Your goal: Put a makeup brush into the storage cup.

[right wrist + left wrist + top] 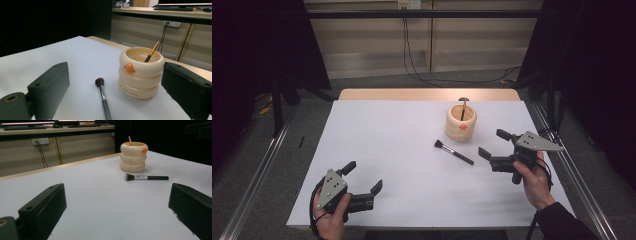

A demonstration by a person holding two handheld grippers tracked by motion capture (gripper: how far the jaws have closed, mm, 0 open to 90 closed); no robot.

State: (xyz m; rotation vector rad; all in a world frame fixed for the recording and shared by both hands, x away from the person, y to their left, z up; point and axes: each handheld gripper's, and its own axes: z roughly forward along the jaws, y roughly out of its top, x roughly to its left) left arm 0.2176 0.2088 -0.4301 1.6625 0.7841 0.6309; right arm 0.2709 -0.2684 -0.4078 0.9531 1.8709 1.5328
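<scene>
Your right gripper [493, 144] is sitting off the right side of the white table [387, 165], jaws spread wide with nothing between them. No contact with anything. It points left, toward the makeup brush [454, 152], which lies flat on the table just past the jaw tips, close but apart from them. The brush has its dark bristle head at the far-left end and its black handle running toward the near right, with a silver ferrule between the two.

From the right gripper view the brush [102, 93] lies between the two black jaws, bristles pointing away from you, handle running off the bottom edge.

Just beyond the brush is the cream holder [460, 122], a pot shaped like three stacked rings with a little orange knob on the top ring. It stands upright on the far right part of the table, near the brush but not touching it. Another brush [152, 54] leans inside it, a black handle with a gold end poking over the rim.

Your left gripper [364, 178] is at the near left corner of the table, well apart from all that, jaws also wide and empty. In the left gripper view the holder [133, 157] and the makeup brush [146, 177] show far off across bare table.
</scene>
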